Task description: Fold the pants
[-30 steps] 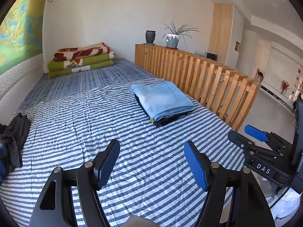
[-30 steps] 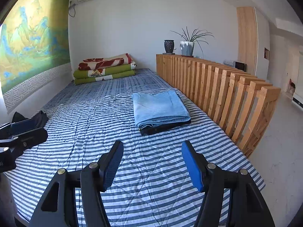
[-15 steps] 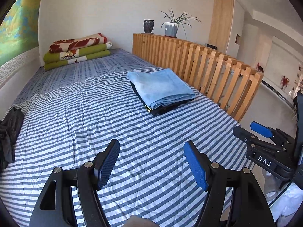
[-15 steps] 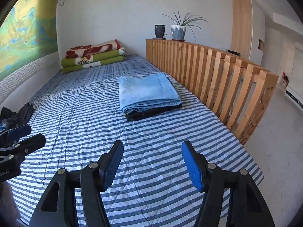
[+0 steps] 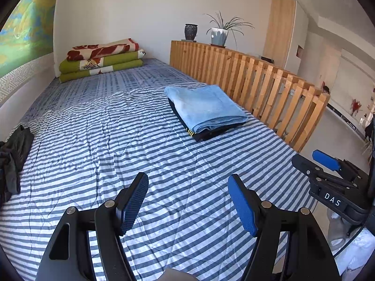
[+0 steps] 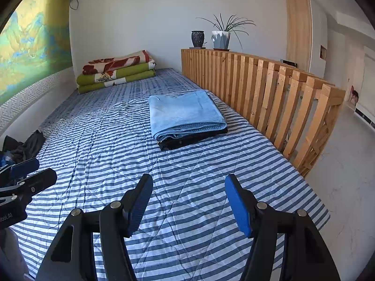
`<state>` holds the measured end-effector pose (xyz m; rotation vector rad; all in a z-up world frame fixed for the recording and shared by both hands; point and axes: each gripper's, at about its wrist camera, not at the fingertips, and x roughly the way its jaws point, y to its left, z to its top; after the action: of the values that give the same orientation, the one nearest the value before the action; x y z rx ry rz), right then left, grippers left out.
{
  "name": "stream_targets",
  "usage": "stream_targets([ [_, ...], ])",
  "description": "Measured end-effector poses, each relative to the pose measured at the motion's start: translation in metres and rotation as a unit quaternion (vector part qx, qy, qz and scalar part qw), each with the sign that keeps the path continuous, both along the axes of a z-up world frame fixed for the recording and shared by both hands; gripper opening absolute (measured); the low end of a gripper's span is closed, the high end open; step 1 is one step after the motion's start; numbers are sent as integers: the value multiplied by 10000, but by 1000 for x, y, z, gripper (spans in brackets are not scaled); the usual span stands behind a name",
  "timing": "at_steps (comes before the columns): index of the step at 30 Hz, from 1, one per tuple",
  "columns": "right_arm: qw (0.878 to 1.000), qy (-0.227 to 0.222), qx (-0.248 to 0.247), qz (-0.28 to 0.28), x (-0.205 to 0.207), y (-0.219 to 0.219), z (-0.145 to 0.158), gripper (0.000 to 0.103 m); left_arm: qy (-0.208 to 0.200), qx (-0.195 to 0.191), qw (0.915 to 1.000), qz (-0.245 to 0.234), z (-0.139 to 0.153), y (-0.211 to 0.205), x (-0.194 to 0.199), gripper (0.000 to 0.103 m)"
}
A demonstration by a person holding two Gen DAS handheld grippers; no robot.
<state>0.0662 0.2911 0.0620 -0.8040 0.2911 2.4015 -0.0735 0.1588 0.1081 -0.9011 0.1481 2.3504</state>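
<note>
Pants lie folded; only the left view shows the yellow hem, both claws wide and empty.

We see a bed covered with a quilted blue-and-white striped cover, wrinkled across its middle. Against its far edge by the wall lies a stack of folded blankets, green ones under a red-flowered one. Near the edge along the wooden railing rests a neat pile of folded clothes, light blue on top of dark pieces. At the opposite edge a crumpled heap of dark clothes lies unfolded.
</note>
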Motion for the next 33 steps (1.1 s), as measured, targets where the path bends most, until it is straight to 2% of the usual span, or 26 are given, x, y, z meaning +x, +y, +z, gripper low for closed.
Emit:
stream_targets([
  [33, 10000, 8, 83, -49, -3, -6, -1, 60, 9, -78, 9999, -63, -3, -6, 8, 76],
])
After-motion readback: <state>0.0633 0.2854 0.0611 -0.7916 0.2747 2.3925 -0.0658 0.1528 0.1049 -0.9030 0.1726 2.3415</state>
